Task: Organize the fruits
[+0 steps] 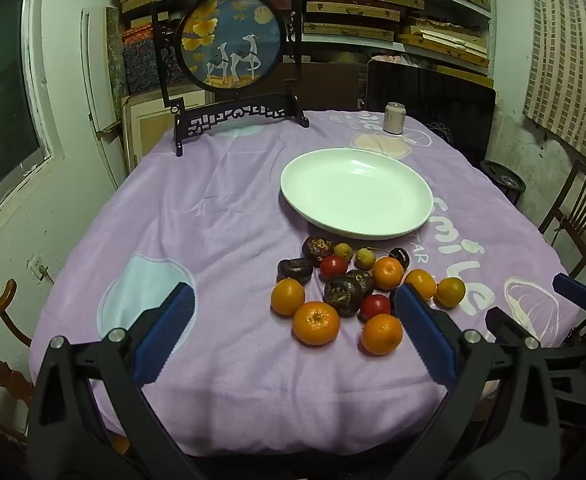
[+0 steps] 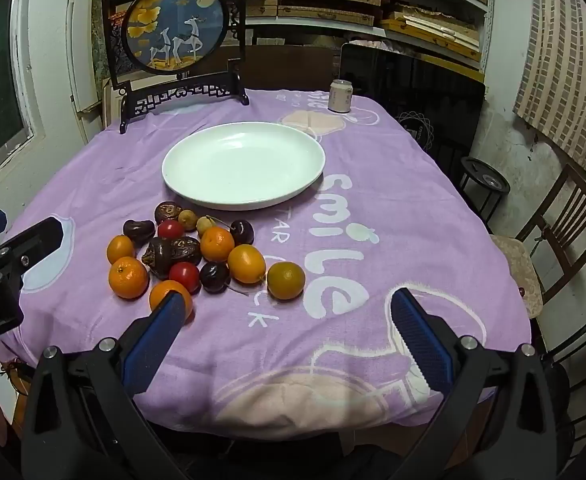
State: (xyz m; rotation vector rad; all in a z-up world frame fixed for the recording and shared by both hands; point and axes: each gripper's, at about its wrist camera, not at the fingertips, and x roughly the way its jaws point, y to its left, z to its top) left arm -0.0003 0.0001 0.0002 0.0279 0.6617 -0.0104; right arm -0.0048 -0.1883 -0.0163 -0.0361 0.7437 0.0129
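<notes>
A pile of fruit [image 1: 357,284] lies on the purple cloth: several oranges [image 1: 316,323], red tomatoes [image 1: 333,266], dark wrinkled fruits [image 1: 343,294] and small yellowish ones. The pile also shows in the right wrist view [image 2: 197,258]. An empty white plate [image 1: 357,194] [image 2: 244,166] sits just behind the pile. My left gripper [image 1: 293,312] is open and empty, hovering just in front of the pile. My right gripper [image 2: 285,312] is open and empty, to the right of the pile near the table's front edge.
A framed round deer picture on a black stand [image 1: 231,46] stands at the back left. A drinks can [image 1: 394,118] stands at the back right. Wooden chairs [image 2: 565,232] stand beside the table. Shelves of boxes [image 1: 393,12] fill the wall behind.
</notes>
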